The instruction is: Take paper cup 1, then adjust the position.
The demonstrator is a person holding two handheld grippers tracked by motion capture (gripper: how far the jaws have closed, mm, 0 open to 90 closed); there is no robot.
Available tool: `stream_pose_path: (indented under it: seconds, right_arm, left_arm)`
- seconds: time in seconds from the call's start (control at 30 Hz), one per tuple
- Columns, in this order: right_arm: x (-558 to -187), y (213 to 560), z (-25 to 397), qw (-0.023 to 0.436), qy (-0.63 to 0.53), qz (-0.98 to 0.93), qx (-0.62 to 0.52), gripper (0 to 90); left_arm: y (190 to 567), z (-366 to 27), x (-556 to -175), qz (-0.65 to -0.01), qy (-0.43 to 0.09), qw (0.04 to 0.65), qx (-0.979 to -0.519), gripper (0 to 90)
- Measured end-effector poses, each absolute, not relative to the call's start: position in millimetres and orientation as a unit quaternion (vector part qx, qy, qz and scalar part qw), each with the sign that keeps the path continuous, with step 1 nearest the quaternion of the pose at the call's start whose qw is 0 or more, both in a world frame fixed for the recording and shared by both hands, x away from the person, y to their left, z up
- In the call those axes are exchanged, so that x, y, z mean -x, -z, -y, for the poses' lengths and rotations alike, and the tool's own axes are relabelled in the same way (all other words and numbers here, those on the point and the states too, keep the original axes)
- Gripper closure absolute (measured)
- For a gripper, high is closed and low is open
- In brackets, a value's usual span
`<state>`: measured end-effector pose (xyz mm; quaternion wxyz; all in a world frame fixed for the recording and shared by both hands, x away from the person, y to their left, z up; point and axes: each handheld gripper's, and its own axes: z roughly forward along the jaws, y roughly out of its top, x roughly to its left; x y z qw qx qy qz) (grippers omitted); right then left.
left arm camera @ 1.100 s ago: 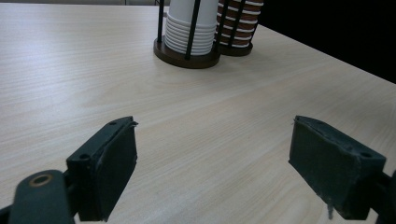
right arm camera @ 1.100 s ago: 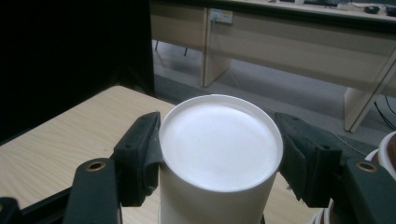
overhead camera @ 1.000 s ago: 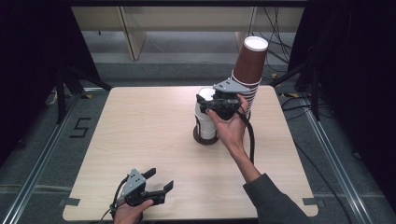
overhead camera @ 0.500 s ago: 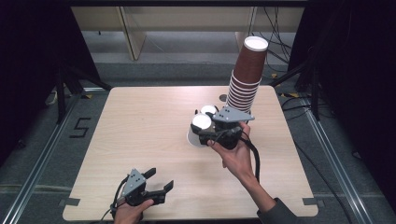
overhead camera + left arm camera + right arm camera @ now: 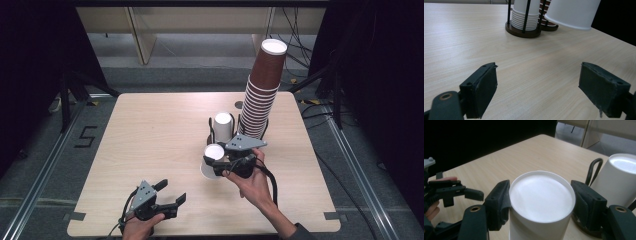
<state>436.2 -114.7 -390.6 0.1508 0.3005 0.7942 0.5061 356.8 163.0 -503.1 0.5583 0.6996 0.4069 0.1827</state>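
Note:
My right gripper point(image 5: 220, 165) is shut on an upside-down white paper cup point(image 5: 214, 159), held a little tilted above the table just in front of the holder. In the right gripper view the jaws press both sides of the white cup point(image 5: 541, 197). Behind it, a stack of white cups point(image 5: 223, 127) stands in a black wire holder, with a tall stack of brown cups point(image 5: 265, 90) to its right. My left gripper point(image 5: 171, 191) rests open near the table's front edge with nothing between its jaws. The left gripper view shows the held cup point(image 5: 571, 12) and the white stack point(image 5: 525, 15) ahead.
The light wooden table point(image 5: 150, 130) has bare wood across its left half and front. The brown stack towers well above the right gripper. Dark floor and cables surround the table, with a wooden frame at the back.
My right gripper has come forward and down from the white stack, carrying one white cup away from the holder. The left gripper has stayed where it was.

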Motion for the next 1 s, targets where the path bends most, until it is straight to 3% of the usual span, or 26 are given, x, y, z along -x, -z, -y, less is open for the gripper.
stream_pose_path:
  seconds: [0.5,1.0]
  right_arm:
    - [-424.3,397.9,115.9,0.122,-0.517,-0.796,-0.29,35.6]
    - [-412.5,401.2,101.5,0.097,-0.526,-0.802,-0.265,35.6]
  left_arm:
    - [505.0,-154.3,-357.9,-0.39,-0.182,0.567,-0.703,14.5]
    - [506.7,-132.5,-359.3,-0.331,-0.192,0.592,-0.709,14.5]
